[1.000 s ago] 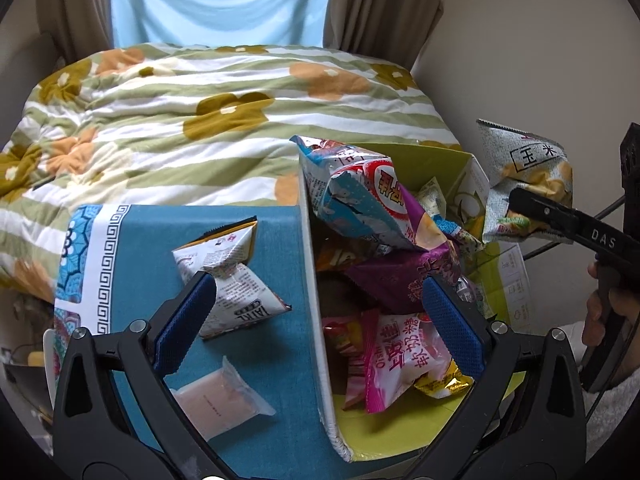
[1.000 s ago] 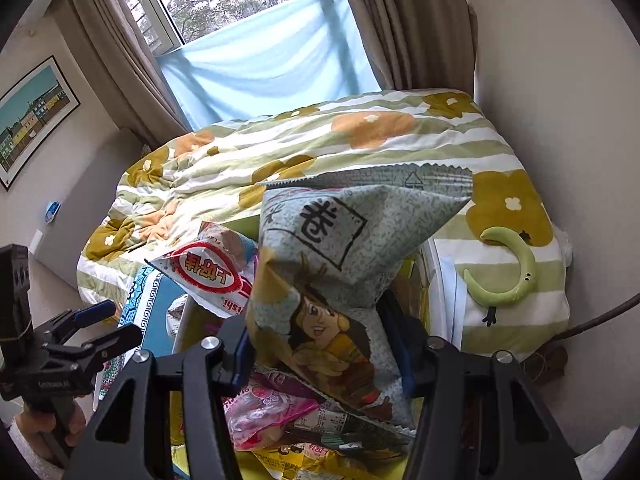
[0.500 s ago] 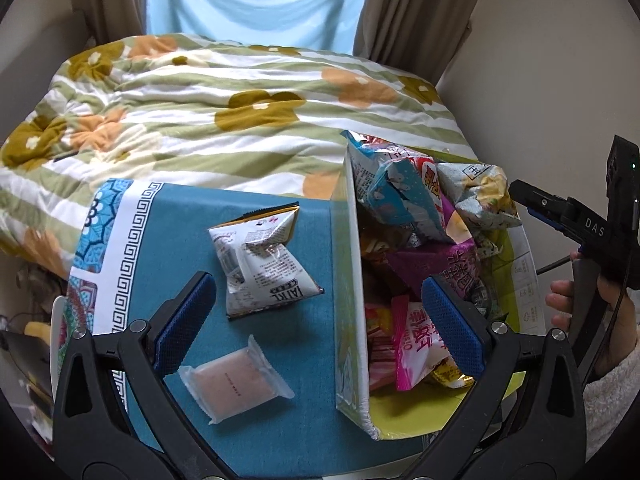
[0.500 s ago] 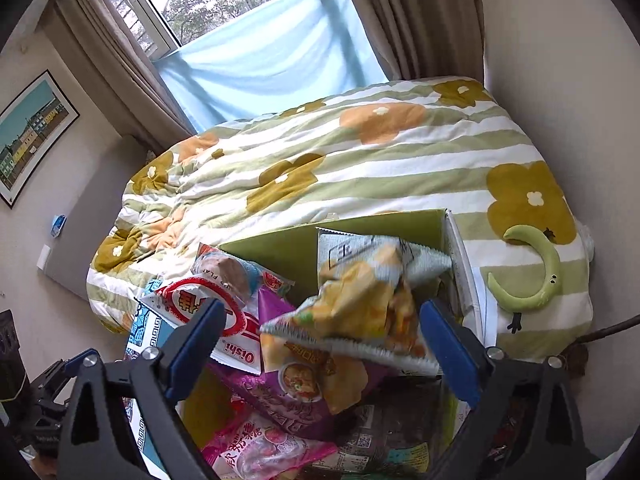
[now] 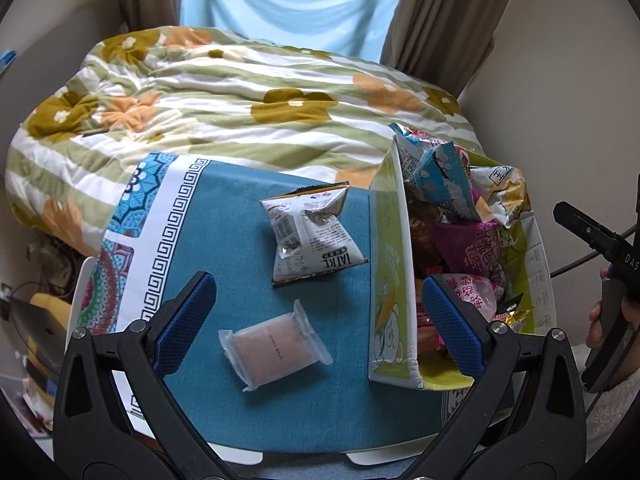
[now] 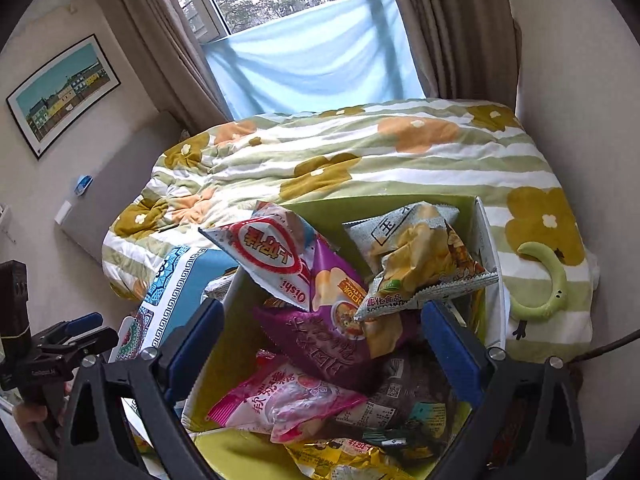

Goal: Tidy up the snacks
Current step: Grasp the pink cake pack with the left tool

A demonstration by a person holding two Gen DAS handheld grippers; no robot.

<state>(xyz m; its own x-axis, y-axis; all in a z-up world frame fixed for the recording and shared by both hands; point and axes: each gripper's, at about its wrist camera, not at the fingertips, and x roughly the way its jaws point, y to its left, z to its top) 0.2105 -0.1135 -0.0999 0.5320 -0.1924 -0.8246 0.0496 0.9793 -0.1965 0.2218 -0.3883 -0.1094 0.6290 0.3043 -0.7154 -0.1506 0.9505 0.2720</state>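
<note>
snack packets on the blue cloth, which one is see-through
The flat clear-wrapped packet with a pale pink block inside, nearer the camera. The other, the puffed white printed bag, is opaque.

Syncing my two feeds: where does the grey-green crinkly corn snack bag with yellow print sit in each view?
Left wrist: corn snack bag, far right, at the box's back corner.
Right wrist: upper centre-right, atop the pile.
Shared landmark: yellow-green cardboard box.

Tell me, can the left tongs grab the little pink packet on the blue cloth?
Probably yes. The left tongs are wide open, and the pink packet lies flat on the blue cloth between the pads, nothing on top. The white snack bag sits apart, farther off.
</note>
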